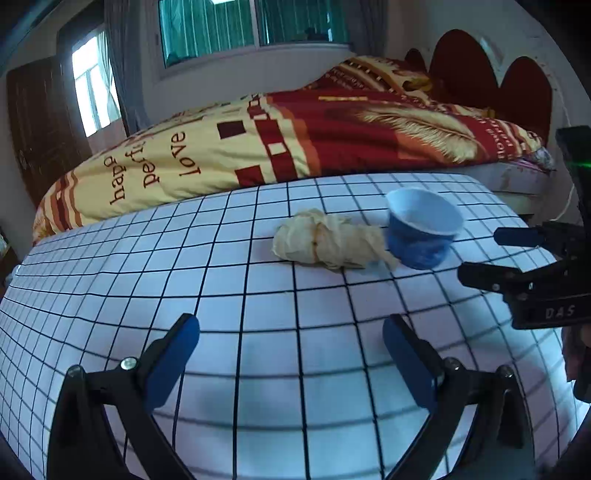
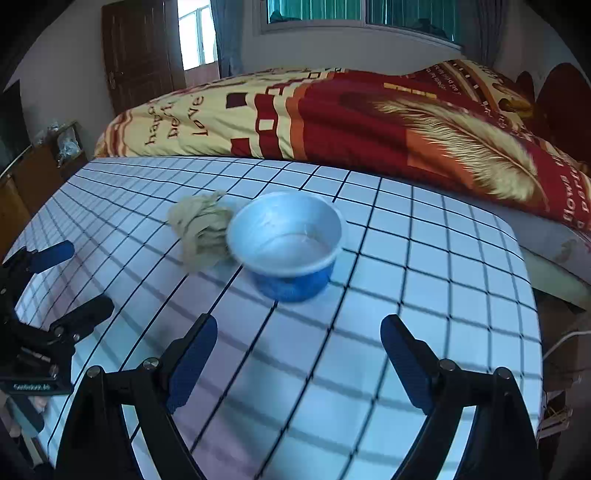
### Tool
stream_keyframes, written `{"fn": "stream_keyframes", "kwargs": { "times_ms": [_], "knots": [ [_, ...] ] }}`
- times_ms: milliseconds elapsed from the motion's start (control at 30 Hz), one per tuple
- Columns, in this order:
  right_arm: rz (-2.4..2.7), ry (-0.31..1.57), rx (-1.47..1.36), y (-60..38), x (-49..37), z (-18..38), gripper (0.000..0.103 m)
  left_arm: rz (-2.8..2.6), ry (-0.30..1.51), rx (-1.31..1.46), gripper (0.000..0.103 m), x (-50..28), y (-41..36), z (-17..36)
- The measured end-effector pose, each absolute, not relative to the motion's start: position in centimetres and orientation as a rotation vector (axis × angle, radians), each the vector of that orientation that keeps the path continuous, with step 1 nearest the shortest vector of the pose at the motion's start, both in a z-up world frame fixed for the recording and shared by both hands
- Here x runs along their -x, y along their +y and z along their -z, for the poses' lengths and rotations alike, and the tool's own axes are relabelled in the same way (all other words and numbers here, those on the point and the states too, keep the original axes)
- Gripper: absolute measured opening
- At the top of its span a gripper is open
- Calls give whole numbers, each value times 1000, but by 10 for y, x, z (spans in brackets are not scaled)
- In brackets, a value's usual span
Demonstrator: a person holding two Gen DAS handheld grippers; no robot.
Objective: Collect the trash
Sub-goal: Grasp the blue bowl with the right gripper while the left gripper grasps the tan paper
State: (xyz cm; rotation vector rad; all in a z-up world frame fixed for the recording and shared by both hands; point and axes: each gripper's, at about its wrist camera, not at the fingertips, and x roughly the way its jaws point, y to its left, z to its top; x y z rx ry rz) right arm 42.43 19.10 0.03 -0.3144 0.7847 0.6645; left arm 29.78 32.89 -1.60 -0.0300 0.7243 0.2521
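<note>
A table (image 1: pixel 110 280) covered in a white cloth with a dark grid fills the foreground, and a bed (image 1: pixel 295 144) with a red and yellow quilt runs along its far edge. On the left, the left gripper (image 1: pixel 291 354) hangs over the near part of the table, its blue-padded fingers (image 1: pixel 173 362) spread wide apart with only bare cloth between them. Farther in, toward the far edge and a little right of the middle, lies a crumpled beige wad of paper (image 1: pixel 325 240). Its right end touches a blue paper cup (image 1: pixel 424 229) with a white inside, which stands upright with its mouth open to the ceiling. On the right, the right gripper (image 2: pixel 299 362) is also spread wide, holding nothing, and it points at the cup from the near side without touching it; in the left wrist view this gripper (image 1: pixel 480 254) shows at the right edge of the picture, just beside the cup. Both cup and paper look slightly blurred. Behind the bed are curtained windows (image 1: pixel 255 22), a dark wooden door (image 2: pixel 140 51) at the left, and a dark red headboard (image 1: pixel 491 77) with rounded tops at the far right.
</note>
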Motion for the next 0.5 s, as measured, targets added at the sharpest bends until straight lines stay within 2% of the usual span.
{"fn": "stream_keyframes", "kwargs": {
  "times_ms": [267, 300, 333, 500],
  "knots": [
    [-681, 808, 271, 224, -473, 18, 92, -240, 761, 41, 100, -328, 340, 29],
    [-680, 816, 256, 224, -479, 18, 87, -239, 763, 35, 100, -331, 340, 30],
    [-681, 816, 242, 224, -485, 18, 78, -237, 767, 31, 100, -336, 340, 31],
    [-628, 808, 265, 211, -509, 16, 77, -197, 774, 31, 100, -360, 334, 31]
  ]
}}
